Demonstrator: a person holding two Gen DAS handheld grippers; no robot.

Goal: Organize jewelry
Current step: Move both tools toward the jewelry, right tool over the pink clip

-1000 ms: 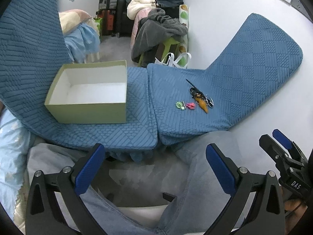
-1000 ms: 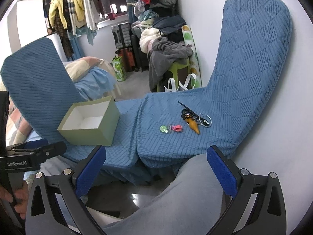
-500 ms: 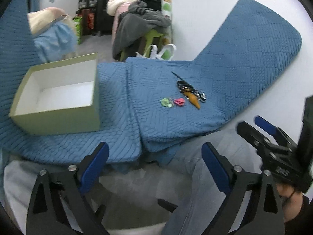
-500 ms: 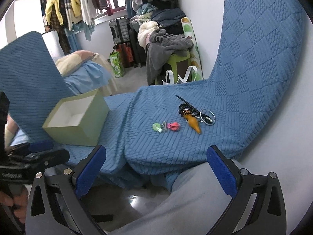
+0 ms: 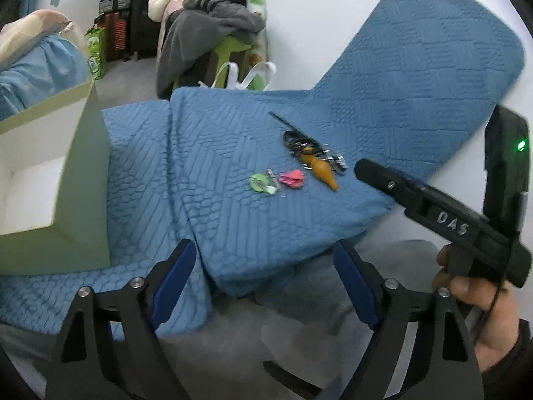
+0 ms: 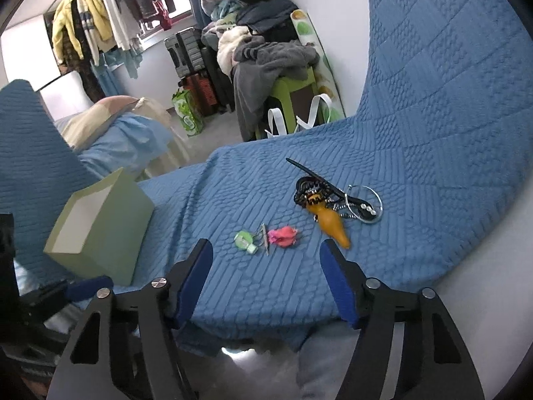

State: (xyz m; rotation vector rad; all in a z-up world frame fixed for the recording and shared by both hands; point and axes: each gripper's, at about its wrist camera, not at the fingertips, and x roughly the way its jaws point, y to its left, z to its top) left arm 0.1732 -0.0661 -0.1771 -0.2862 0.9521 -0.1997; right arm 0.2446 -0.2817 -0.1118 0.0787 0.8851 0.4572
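Note:
Jewelry lies on a blue quilted cushion (image 6: pixel 416 166): a green clip (image 6: pixel 245 240), a pink clip (image 6: pixel 283 236), an orange cone pendant (image 6: pixel 329 221) on a tangle of dark beads and a black stick (image 6: pixel 311 186), and a silver bangle (image 6: pixel 364 203). The same pieces show in the left wrist view: green clip (image 5: pixel 261 182), pink clip (image 5: pixel 292 179), orange pendant (image 5: pixel 321 170). An open green box (image 5: pixel 56 180) (image 6: pixel 100 230) stands to the left. My right gripper (image 6: pixel 266 270) is open, just short of the clips. My left gripper (image 5: pixel 266 273) is open and empty at the cushion's near edge.
The right gripper's body (image 5: pixel 443 220) and the hand holding it show at the right of the left wrist view. Behind the cushion are a green stool piled with clothes (image 6: pixel 276 63), suitcases (image 6: pixel 186 53), a clothes rack (image 6: pixel 100 23) and a white wall.
Both grippers have moved forward toward the jewelry. The right gripper now reaches over the cushion's edge near the clips. Both stay open.

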